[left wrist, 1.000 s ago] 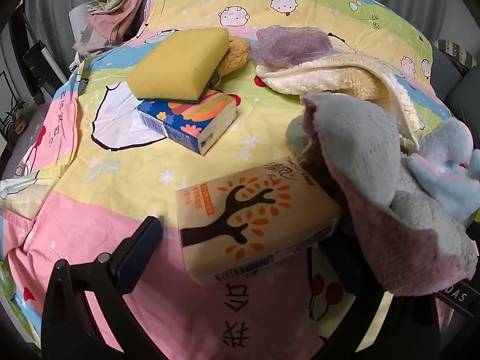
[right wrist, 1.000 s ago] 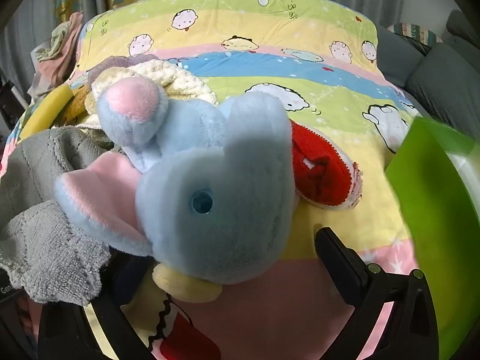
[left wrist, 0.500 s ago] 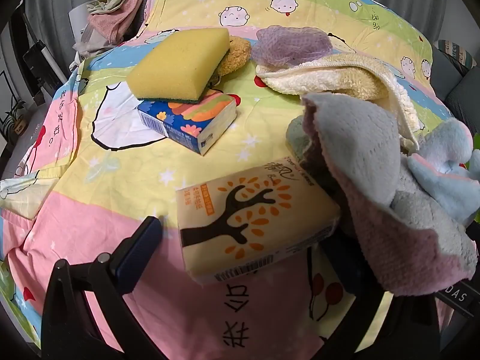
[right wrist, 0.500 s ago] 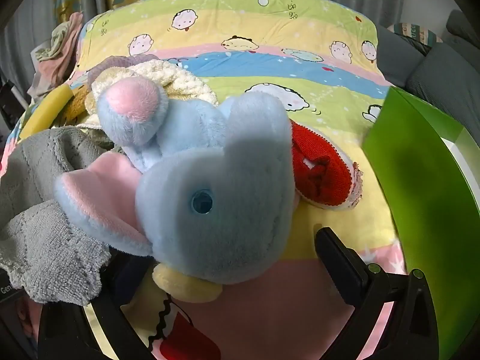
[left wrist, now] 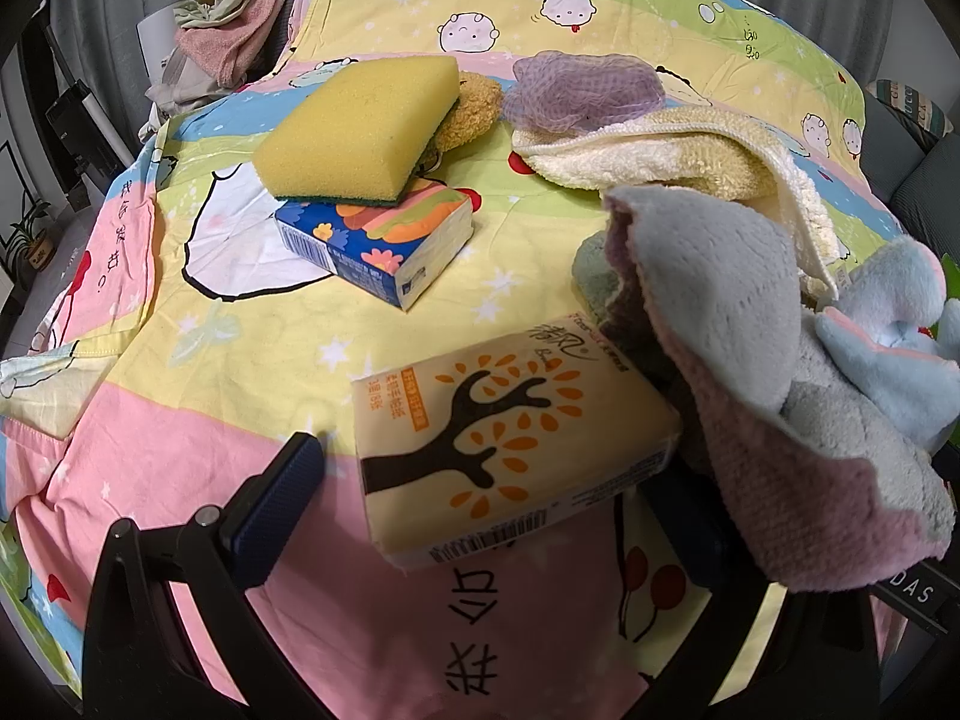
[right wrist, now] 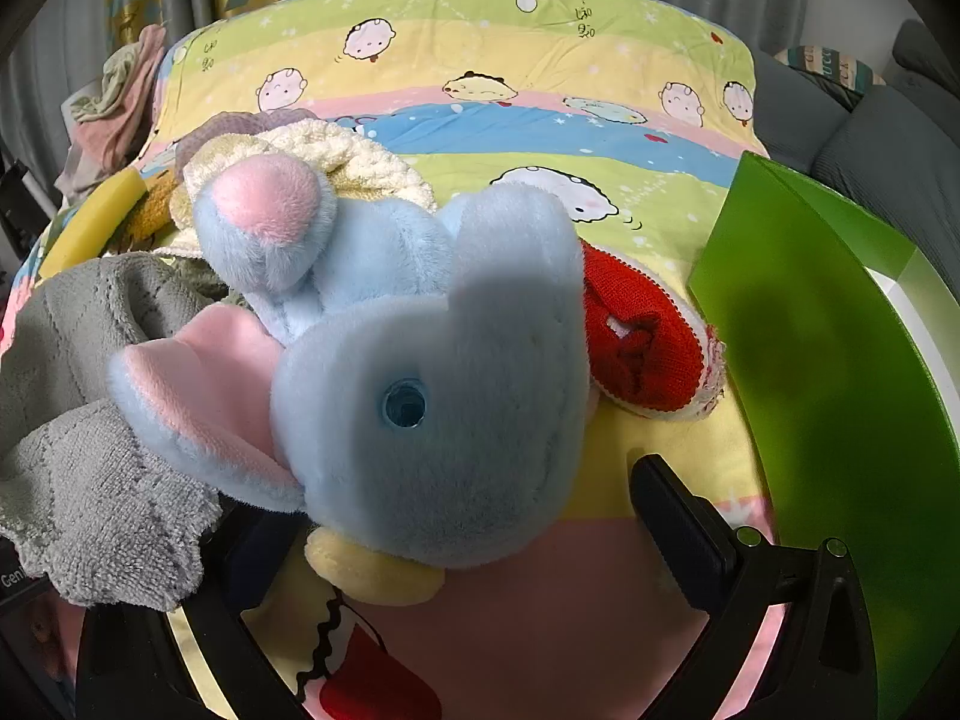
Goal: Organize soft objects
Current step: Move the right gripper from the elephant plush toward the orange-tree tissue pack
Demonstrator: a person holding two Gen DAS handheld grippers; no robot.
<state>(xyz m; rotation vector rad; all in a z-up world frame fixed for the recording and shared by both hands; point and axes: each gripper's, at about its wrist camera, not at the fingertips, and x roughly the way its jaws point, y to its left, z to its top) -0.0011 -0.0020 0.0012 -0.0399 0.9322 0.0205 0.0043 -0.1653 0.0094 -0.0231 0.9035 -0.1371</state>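
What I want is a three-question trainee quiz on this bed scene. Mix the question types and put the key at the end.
1. True or false: the yellow sponge lies flat on the sheet and touches no tissue pack.
2. What stands at the right edge of the right wrist view? A) a green container B) a white basket C) a black bag
3. Fill in: the nearer tissue pack bears a printed black ___ with orange leaves.

Key: 1 false, it rests on the blue tissue pack; 2 A; 3 tree.
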